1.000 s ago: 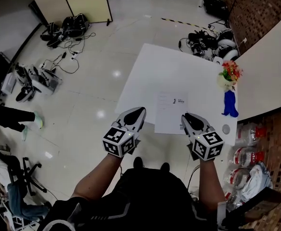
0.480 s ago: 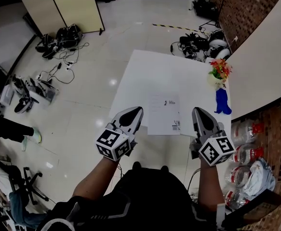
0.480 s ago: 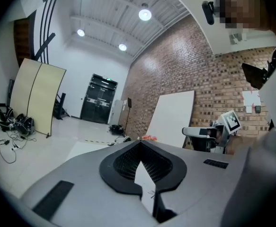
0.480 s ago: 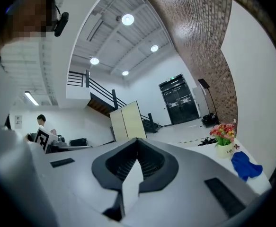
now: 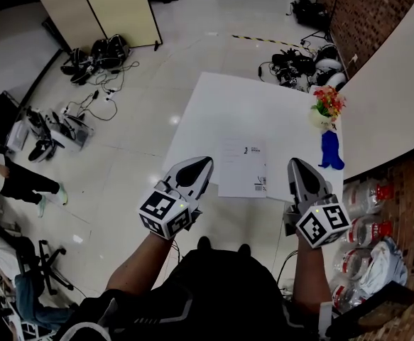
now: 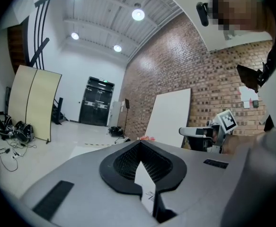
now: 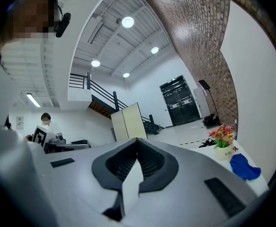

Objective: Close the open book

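Book (image 5: 243, 169) flat on table (image 5: 263, 105), between left hand-held gripper (image 5: 204, 165) and right hand-held gripper (image 5: 296, 165), both with jaws together, empty.

One left gripper (image 5: 201, 163): jaws were together with nothing between them, pointing roughly level above the near-left corner of the white table (image 5: 263, 112). One right gripper (image 5: 296, 164): jaws were together, empty, level above the table's near-right corner. The left forearm (image 5: 139, 258) and right forearm (image 5: 307, 275) were bare and reached forward, well apart.

Right tool (image 7: 137, 144), jaws together; flower pot (image 7: 221, 148) at right.
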Motion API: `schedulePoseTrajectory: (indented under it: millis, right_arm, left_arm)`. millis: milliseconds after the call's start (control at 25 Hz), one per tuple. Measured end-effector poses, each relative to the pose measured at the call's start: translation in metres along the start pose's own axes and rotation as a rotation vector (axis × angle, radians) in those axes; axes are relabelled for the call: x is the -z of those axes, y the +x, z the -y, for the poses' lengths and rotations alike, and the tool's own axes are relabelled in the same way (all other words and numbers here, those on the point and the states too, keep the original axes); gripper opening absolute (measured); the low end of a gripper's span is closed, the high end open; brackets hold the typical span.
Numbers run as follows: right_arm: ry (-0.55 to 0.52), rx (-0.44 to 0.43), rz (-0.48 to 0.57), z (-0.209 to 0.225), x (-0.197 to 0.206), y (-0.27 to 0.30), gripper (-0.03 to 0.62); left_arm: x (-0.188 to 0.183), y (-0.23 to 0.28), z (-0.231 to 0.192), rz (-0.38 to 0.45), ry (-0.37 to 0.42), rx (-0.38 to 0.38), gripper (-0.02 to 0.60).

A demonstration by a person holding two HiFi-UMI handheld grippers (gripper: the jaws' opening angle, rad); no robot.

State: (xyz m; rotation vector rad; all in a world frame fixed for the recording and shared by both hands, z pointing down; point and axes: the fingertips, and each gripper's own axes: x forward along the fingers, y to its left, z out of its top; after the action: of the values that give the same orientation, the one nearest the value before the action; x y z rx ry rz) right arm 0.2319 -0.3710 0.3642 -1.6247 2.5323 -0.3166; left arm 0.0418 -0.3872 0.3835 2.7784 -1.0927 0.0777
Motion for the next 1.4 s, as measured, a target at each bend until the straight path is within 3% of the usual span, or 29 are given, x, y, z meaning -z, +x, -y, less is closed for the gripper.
schedulePoseTrajectory:
  millis: [280, 560, 840, 1120, 1400]
  right_arm:
    - [-0.064, -0.007, -0.053, 0.007, 0.003, -0.020, 0.000]
    - [-0.042, -0.062, -0.021, 0.000, 0.008, -0.042, 0.000]
    - [-0.083, -0.038, 0.004, -0.072, 0.003, -0.076, 0.000]
    - [-0.088, 0.048, -0.014, -0.159, 0.014, -0.129, 0.000]
    - [-0.107, 0.053, -0.042, -0.210, 0.027, -0.182, 0.000]
  left_arm:
    - [-0.005, -0.005, 0.026, -0.011, -0.004, -0.058, -0.005]
    - [0.001, -0.030, 0.052, -0.017, 0.040, -0.083, -0.005]
    - [0.001, -0.103, 0.061, 0.037, 0.042, -0.048, -0.005]
    - [0.019, -0.196, 0.066, 0.048, -0.042, 0.010, -0.005]
    - [0.021, -0.239, 0.100, 0.060, -0.036, 0.058, -0.005]
